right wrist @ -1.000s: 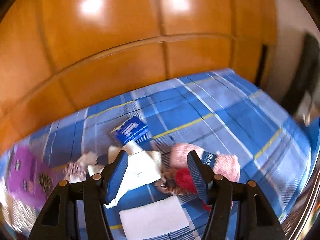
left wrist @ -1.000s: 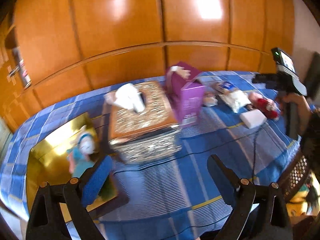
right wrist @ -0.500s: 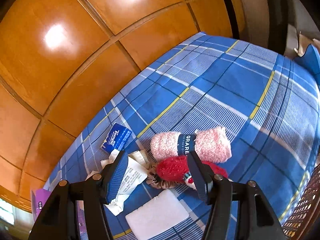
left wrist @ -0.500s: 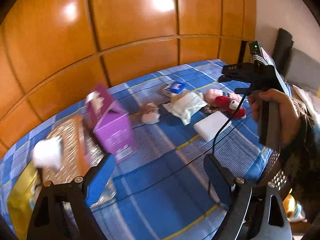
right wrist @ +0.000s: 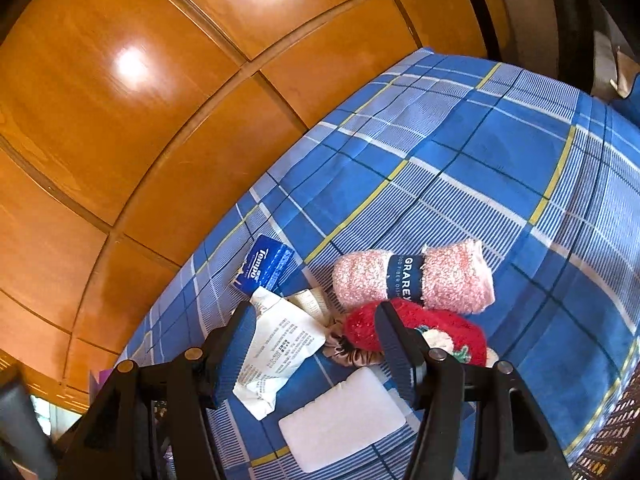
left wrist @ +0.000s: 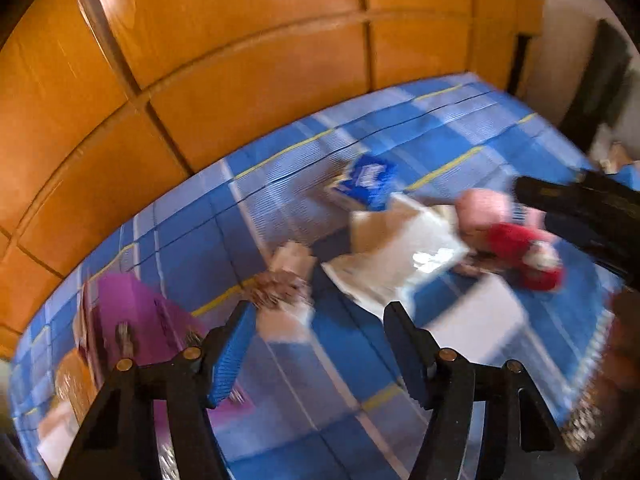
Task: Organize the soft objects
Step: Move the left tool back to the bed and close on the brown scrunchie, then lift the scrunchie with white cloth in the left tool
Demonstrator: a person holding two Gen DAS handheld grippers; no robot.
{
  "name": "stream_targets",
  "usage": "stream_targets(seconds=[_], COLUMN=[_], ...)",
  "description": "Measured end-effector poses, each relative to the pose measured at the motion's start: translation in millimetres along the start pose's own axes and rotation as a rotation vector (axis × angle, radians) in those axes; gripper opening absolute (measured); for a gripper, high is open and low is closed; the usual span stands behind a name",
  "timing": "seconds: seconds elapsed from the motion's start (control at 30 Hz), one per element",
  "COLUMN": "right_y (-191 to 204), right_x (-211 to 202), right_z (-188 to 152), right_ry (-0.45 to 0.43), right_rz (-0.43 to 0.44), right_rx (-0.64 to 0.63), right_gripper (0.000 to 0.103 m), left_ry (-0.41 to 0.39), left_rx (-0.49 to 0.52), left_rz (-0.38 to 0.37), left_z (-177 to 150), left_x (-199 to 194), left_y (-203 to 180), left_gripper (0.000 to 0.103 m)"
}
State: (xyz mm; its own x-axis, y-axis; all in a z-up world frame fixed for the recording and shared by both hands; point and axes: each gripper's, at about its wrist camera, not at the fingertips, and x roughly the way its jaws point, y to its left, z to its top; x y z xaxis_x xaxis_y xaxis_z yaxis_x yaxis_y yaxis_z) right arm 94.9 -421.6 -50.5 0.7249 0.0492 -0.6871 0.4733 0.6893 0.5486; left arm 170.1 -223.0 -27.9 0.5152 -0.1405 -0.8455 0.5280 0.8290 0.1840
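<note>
Left gripper (left wrist: 316,344) tilted steeply down over the blue plaid bedspread (left wrist: 192,240), jaws just closing in from a wider spread, released, nothing between the pads. Right gripper (right wrist: 316,344) angled down over the pile of soft things, jaws part-spread, released, gripping nothing; its far pad overlaps the red fuzzy toy with a white face (right wrist: 436,330) in the picture, contact impossible to judge.

Near the right gripper: pink fluffy rolled cloth with a dark paper band (right wrist: 416,276) lying across the bedspread, touching the red toy on its near side. Left of these, a crumpled white printed plastic packet (right wrist: 280,344), with a blue tissue pack (right wrist: 268,264) just beyond it towards the panelling. Brown satin scrunchie (right wrist: 352,354) tucked between packet and toy. White flat rectangular pad (right wrist: 344,416) nearest, below the jaws. Glossy orange wooden panelling (right wrist: 160,80) behind the bed.

Only in the left wrist view, all motion-blurred: purple cardboard box (left wrist: 136,320) at the near left, a small brown-and-white soft item (left wrist: 288,280) just beyond the left pad, and the black body of the right gripper reaching in from the right edge above the red toy. Only in the right wrist view: the band's lettering, the packet's print, the scrunchie, and brown wicker weave (right wrist: 608,432) at the near right corner.
</note>
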Motion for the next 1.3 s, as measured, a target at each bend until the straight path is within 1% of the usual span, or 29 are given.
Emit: stream_targets(seconds=[0.07,0.13,0.2,0.3,0.4,0.43,0.47,0.5,0.53,0.57,0.63,0.73,0.77,0.9,0.97,1.07,1.2,1.3], right_y=[-1,-2,-2,-4,-5,-6,-8,-9,-11,-12,-12,-11,-11,1,6,8,11,21], right_x=[2,3,4,6,7,8,8,9,9,10,12,18,22,40,47,52,62,70], right_z=[0,0,0,0,0,1,1,1,1,2,2,0,-1,-12,-17,-23,-29,-31], right_ry=[0.011,0.020,0.029,0.039,0.043,0.044,0.045,0.046,0.047,0.048,0.056,0.091,0.116,0.231,0.267,0.291,0.326,0.332], right_rz=[0.014,0.025,0.036,0.047,0.043,0.043,0.043,0.045,0.047,0.049,0.054,0.072,0.081,0.108,0.106,0.068,0.040,0.034], right_rx=[0.007,0.012,0.018,0.027,0.035,0.041,0.045,0.052,0.058,0.063,0.068,0.064,0.064,0.020,-0.003,-0.018,-0.008,-0.007], right_gripper=[0.063,0.063,0.063,0.063,0.063,0.063,0.063,0.063,0.063,0.063,0.063,0.063,0.063,0.063,0.063,0.063,0.065,0.066], left_ry=[0.040,0.080,0.116,0.138,0.154,0.160,0.157,0.149,0.137,0.126,0.101,0.065,0.059,0.034,0.017,-0.001,-0.026,-0.035], left_rx=[0.015,0.007,-0.007,0.005,-0.003,0.003,0.009,0.010,0.011,0.009,0.000,-0.024,-0.029,-0.031,-0.018,-0.019,-0.047,-0.071], left_rz=[0.065,0.094,0.093,0.107,0.115,0.119,0.111,0.091,0.070,0.044,-0.003,-0.063,-0.075,-0.109,-0.116,-0.122,-0.142,-0.158], left_z=[8,10,10,9,7,4,2,2,-1,-6,-16,-45,-54,-98,-119,-144,-163,-166], left_x=[22,39,54,73,91,95,96,95,93,88,79,57,51,27,15,4,-2,-1], left_y=[2,5,8,4,3,2,1,-1,-3,-4,-5,-7,-7,-7,-11,-7,2,7], left_gripper=[0.068,0.068,0.068,0.068,0.068,0.067,0.053,0.041,0.041,0.038,0.038,0.038,0.038,0.038,0.038,0.038,0.038,0.038])
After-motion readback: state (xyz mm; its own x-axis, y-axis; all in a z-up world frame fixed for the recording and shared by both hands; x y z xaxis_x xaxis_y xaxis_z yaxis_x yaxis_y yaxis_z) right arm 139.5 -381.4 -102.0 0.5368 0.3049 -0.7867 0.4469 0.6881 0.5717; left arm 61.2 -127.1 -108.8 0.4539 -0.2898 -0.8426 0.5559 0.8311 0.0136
